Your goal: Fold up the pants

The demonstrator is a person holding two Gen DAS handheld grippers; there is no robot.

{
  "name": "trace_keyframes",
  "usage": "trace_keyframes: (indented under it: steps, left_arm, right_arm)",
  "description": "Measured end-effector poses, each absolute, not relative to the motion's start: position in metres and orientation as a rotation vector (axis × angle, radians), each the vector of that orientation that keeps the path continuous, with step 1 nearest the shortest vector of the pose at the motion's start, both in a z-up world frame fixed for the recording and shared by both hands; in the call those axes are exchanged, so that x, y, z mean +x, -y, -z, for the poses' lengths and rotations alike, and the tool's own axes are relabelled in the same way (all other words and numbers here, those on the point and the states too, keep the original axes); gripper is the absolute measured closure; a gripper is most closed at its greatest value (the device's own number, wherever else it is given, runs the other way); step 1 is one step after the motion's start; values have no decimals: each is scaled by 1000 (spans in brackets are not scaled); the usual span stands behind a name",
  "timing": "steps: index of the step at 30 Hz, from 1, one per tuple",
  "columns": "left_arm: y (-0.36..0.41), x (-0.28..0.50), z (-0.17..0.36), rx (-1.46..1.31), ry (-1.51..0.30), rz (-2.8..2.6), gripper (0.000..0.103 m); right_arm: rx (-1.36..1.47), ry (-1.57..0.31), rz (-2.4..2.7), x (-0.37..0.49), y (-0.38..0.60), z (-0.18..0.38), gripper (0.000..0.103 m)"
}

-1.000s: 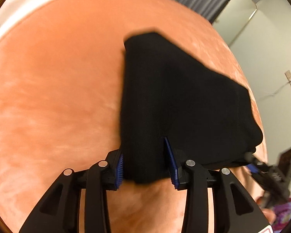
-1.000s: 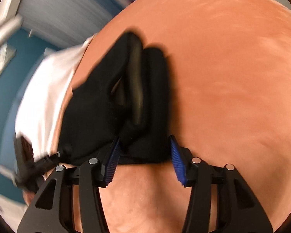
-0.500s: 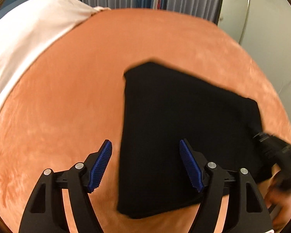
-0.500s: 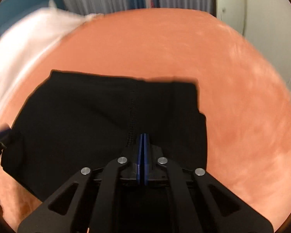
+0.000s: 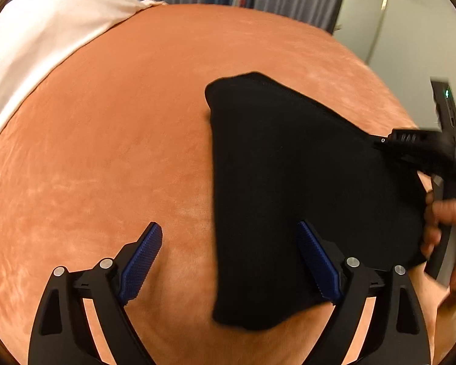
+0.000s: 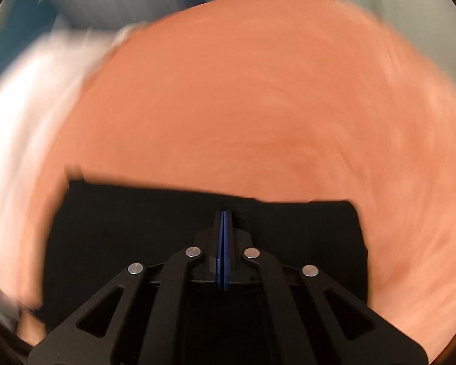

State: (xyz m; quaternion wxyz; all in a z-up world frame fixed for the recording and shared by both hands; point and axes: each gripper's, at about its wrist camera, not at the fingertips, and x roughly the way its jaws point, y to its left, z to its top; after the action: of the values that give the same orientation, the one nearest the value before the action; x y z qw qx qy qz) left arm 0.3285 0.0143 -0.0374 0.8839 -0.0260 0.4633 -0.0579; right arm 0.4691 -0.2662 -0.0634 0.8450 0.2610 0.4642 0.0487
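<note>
The black pants lie folded into a compact pad on the orange plush bed cover, towards its right side in the left wrist view.

The left gripper has just been opening, and its blue pads now stand wide apart. The near left edge of the pants lies between them, but neither pad presses on the cloth.

The right gripper is closed, its two blue pads flat together over the pants. I can't see any fabric pinched between them. In the left wrist view it shows at the far right corner of the pad, with the person's hand around its handle.

What worries me is that right gripper. Its view is smeared with motion, so it is travelling fast. If its closed tip rests on or snags the top layer, I'd expect it to drag the fold open or slide the whole pad across the plush.

The open left jaws could also catch the near edge on the way out and flip it up.

Count: one pair of pants, two grippers, one bed cover, one white pillow at the far left.
</note>
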Motion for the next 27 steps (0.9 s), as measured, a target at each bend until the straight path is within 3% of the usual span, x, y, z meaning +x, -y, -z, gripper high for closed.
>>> trace_keyframes:
  steps: [7,12,14,15,19,23,25,27]
  left_arm:
    - [-38,285,20,-99,-864,68,15]
    - [-49,270,19,-162,-890,34,15]
    - [-52,266,16,-157,-884,34,15]
    - [-54,265,13,-133,-879,24,15]
    - [-58,264,-2,-106,-851,20,15]
    - [-45,251,-13,-140,-824,84,15]
    - [-25,255,-9,-109,-851,100,15]
    - [-10,255,-5,-78,-863,112,15]
  right_arm:
    - [242,-897,-415,462,129,-9,97]
    - [89,-1049,-348,511,45,61,101]
    - [129,-1034,-305,510,42,52,100]
    - [163,-998,-345,501,45,37,95]
    - [272,-804,-355,419,124,4,98]
    - [309,-787,-136,343,235,31,95]
    - [333,-867,-66,315,286,66,103]
    - [498,-832,-138,292,317,70,103]
